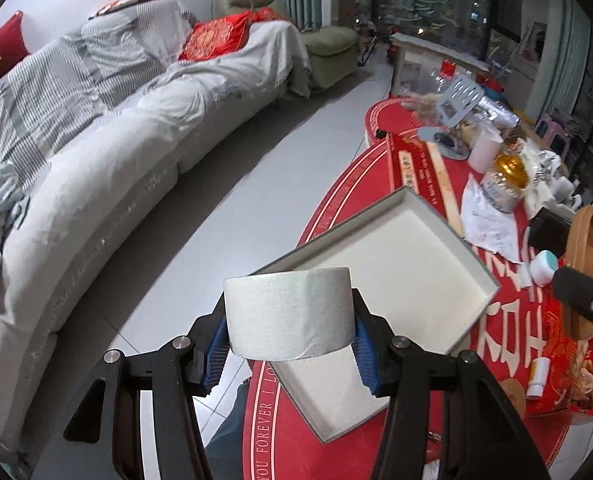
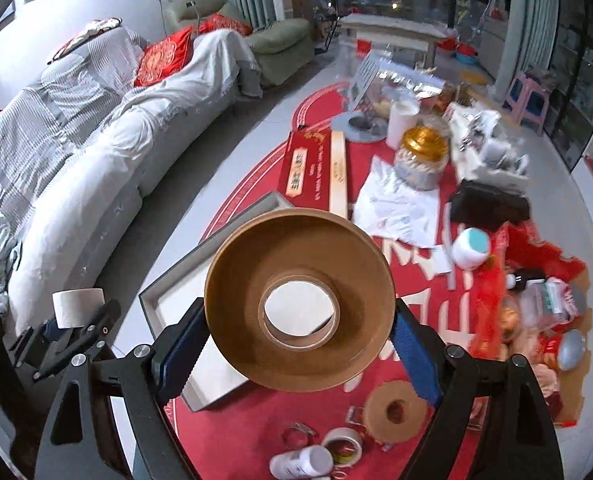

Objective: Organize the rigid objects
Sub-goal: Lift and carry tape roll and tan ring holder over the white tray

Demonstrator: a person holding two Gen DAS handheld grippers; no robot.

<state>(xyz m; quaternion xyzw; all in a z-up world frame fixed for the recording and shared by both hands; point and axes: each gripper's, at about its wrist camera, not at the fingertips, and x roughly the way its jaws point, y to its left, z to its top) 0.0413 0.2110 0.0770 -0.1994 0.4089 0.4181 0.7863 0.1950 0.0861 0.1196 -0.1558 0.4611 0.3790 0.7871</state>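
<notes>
While our left gripper [image 1: 290, 354] pinches a white roll of tape [image 1: 290, 314] between its blue pads [image 1: 216, 354] at the lower centre of the left wrist view, our right gripper [image 2: 300, 354] clamps a wide brown tape roll [image 2: 300, 304] the same way in the middle of the right wrist view. Each roll sits squarely between its fingers, gripped on both sides.

Behind the white roll, in the centre right of the left view, we see an open shallow box [image 1: 412, 256] with a white inside, lying on the red tablecloth [image 1: 348, 196]. In the right view the same box [image 2: 184, 280] shows left of the brown roll, partly hidden by it.

Along the bottom of the right view we see a smaller brown tape roll [image 2: 396, 408], a white tape roll [image 2: 342, 444] and a white bottle [image 2: 300, 462] on its side. A gold-lidded jar [image 2: 420, 156] stands in the upper right, and a grey-covered sofa [image 2: 76, 152] fills the left.
</notes>
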